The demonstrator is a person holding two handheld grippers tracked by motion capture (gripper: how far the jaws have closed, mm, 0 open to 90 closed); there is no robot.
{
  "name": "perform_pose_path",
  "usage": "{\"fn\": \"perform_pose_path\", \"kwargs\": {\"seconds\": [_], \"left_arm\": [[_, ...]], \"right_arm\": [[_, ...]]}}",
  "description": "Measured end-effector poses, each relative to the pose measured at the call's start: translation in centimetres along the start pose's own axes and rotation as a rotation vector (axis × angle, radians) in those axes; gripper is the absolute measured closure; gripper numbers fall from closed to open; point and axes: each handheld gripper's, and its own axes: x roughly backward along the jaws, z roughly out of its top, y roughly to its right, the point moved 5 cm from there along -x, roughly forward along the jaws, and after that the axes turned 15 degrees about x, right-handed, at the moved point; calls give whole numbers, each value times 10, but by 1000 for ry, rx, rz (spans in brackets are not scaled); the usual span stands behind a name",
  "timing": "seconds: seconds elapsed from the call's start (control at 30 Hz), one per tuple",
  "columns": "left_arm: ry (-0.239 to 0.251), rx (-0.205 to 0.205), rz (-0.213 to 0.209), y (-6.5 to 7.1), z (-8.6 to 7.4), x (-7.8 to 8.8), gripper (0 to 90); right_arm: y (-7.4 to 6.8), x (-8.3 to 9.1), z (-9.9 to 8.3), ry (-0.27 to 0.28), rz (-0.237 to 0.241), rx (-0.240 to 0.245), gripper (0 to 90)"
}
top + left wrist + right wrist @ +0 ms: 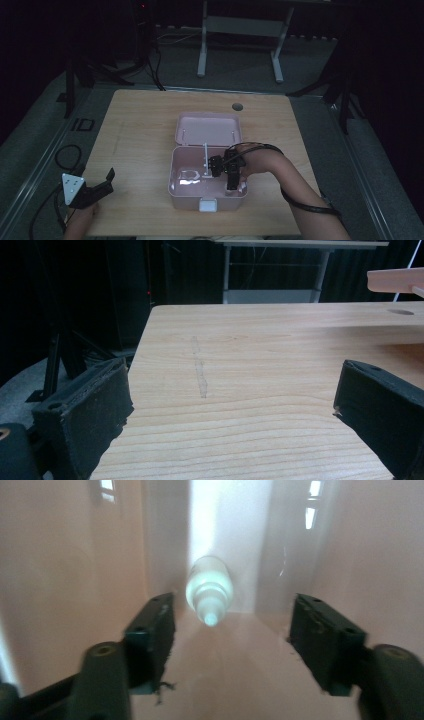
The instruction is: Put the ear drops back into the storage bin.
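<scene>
Jaws of the right gripper point(232, 630) stand well apart inside the pink box point(175, 180), with nothing between the pads; in the right gripper view a small whitish bottle point(209, 591) lies on the box floor just beyond the fingertips, its nozzle pointing back toward the gripper, centred on the gap and apart from both jaws. From the high view this gripper point(231, 181) points down into the right half of the box, the person's hand point(260, 161) behind it, and the bottle shows as a pale shape point(190, 175) to its left on the box floor. The box lid point(209, 129) stands open on the far side of that gripper. The left gripper point(107, 181) rests low on the wooden surface point(140, 125), well to the left of the box, jaws wide open and empty; ahead of it lies bare wood point(260, 370).
</scene>
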Motion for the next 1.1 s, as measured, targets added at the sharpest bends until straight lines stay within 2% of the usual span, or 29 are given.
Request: {"fn": "perform_pose_path", "kwargs": {"seconds": [0.1,0.17,0.27,0.3,0.4,0.47,0.83,1.07,1.1], "left_arm": [[0,0,0,0,0,0,20],[0,-1,0,0,0,0,20],[2,0,0,0,0,0,20],[2,2,0,0,0,0,20],[1,0,0,0,0,0,20],[2,0,0,0,0,0,20],[1,-3,1,0,0,0,20],[3,-2,2,0,0,0,20],[3,-2,2,0,0,0,20]], "right_arm": [[1,10,-3,21,-7,-25,261],[-1,16,-4,37,-3,-15,209],[-1,23,-5,65,0,-22,202],[-1,27,-7,80,-13,-29,201],[0,32,-13,73,-48,-47,200],[0,36,-18,83,-48,-55,183],[-5,55,-54,148,-94,-132,180],[-9,55,-76,156,-116,-180,180],[-11,52,-84,165,-115,-205,180]]}}
